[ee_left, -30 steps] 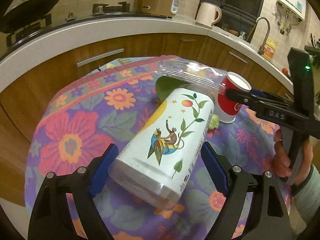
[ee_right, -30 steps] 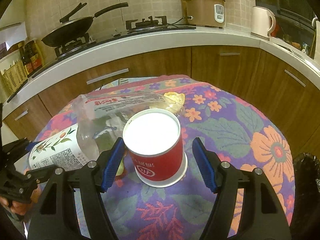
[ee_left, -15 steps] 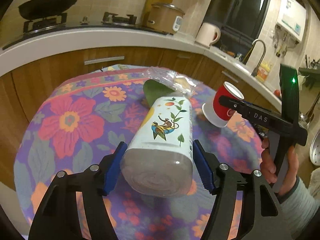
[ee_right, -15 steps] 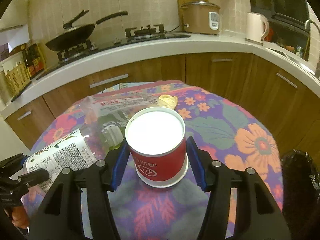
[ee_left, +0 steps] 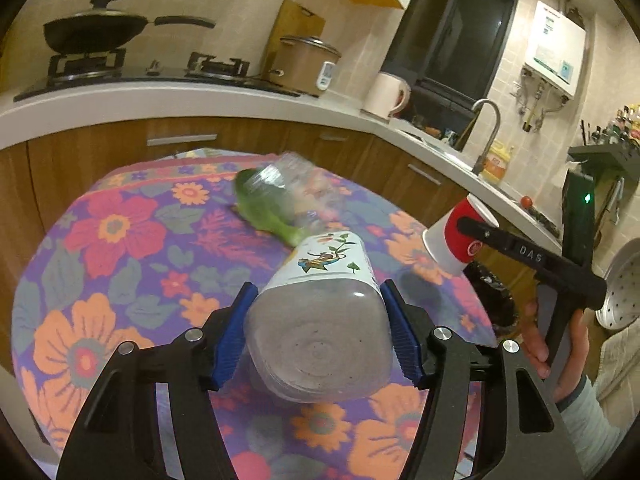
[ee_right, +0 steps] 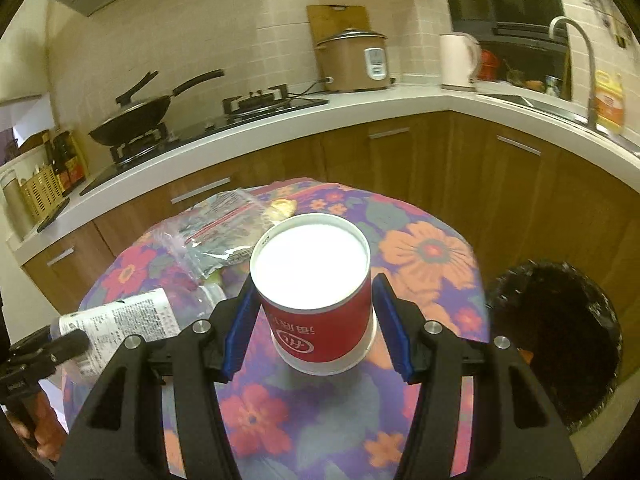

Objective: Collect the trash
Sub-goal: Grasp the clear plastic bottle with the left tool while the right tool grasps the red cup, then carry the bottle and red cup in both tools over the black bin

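My left gripper (ee_left: 318,332) is shut on a clear plastic bottle (ee_left: 320,320) with a white illustrated label, held base-first above the flowered tablecloth (ee_left: 120,240); it also shows in the right wrist view (ee_right: 120,320). My right gripper (ee_right: 314,320) is shut on a red paper cup (ee_right: 316,300), upside down with its white bottom facing the camera, lifted off the table; the cup also shows in the left wrist view (ee_left: 456,240). A clear plastic bag (ee_right: 224,236) over a green vegetable leaf (ee_left: 264,208) lies on the cloth.
A bin with a black liner (ee_right: 556,348) stands on the floor right of the round table. A curved wooden counter (ee_right: 400,116) with wok, rice cooker, kettle and sink runs behind.
Both grippers closed on their items and lifted them off the table. The bottle tipped base-first toward the left camera. The cup moved up and to the right.
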`<control>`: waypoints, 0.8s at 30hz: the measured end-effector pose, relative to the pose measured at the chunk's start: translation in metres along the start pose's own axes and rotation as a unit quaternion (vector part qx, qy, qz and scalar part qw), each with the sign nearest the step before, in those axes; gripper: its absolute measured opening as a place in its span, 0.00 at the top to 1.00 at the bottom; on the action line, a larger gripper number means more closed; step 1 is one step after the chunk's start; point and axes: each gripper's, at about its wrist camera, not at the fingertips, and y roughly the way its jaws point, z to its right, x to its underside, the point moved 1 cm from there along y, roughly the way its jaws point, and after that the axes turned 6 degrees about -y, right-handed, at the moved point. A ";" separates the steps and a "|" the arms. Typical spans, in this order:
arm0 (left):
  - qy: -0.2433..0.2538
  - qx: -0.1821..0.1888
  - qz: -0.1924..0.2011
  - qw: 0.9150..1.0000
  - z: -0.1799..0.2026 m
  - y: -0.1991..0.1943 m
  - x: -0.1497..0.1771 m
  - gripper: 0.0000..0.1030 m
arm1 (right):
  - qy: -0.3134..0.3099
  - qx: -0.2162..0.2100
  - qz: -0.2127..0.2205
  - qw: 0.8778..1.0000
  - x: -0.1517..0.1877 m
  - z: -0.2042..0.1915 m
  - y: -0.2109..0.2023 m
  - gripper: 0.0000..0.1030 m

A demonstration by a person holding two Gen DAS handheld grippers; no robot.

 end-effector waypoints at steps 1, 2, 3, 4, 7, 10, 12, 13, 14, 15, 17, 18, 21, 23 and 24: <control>0.001 0.007 0.002 1.000 0.004 -0.003 0.001 0.42 | 0.002 0.003 0.001 1.000 0.002 0.004 -0.003 0.49; 0.004 0.014 0.004 1.000 0.009 -0.005 0.002 0.42 | 0.005 0.006 0.002 1.000 0.003 0.008 -0.007 0.49; 0.006 0.017 0.006 1.000 0.011 -0.006 0.002 0.42 | 0.006 0.010 0.004 1.000 0.004 0.011 -0.010 0.49; 0.009 0.021 0.007 1.000 0.015 -0.007 0.002 0.42 | 0.008 0.015 0.007 1.000 0.005 0.015 -0.014 0.49; 0.018 0.034 0.012 0.999 0.026 -0.007 0.000 0.42 | 0.012 0.021 0.013 1.000 0.006 0.023 -0.022 0.49; 0.026 0.045 0.016 0.999 0.036 -0.005 -0.005 0.42 | 0.013 0.029 0.026 0.999 0.005 0.030 -0.034 0.49; 0.037 0.055 0.019 0.998 0.047 -0.003 -0.011 0.42 | 0.015 0.037 0.035 0.999 0.003 0.036 -0.042 0.49; 0.042 0.058 0.020 0.997 0.050 -0.002 -0.014 0.42 | 0.017 0.040 0.039 0.998 0.003 0.040 -0.045 0.49; 0.049 0.062 0.022 0.997 0.057 -0.001 -0.017 0.42 | 0.021 0.044 0.043 0.998 0.002 0.045 -0.049 0.49; 0.056 0.068 0.023 0.996 0.065 0.001 -0.020 0.42 | 0.025 0.046 0.046 0.998 0.002 0.049 -0.052 0.49; 0.071 0.077 0.023 0.994 0.083 0.008 -0.026 0.42 | 0.037 0.051 0.052 0.997 0.001 0.062 -0.058 0.49; 0.077 0.081 0.023 0.993 0.090 0.011 -0.029 0.42 | 0.041 0.055 0.055 0.996 0.002 0.068 -0.062 0.49; 0.093 0.097 0.019 0.991 0.114 0.024 -0.037 0.42 | 0.050 0.070 0.063 0.994 0.003 0.087 -0.071 0.49; 0.106 0.108 0.017 0.988 0.134 0.035 -0.043 0.42 | 0.064 0.073 0.066 0.993 0.004 0.103 -0.076 0.49; 0.111 0.113 0.015 0.987 0.141 0.040 -0.046 0.42 | 0.068 0.076 0.068 0.992 0.005 0.108 -0.078 0.49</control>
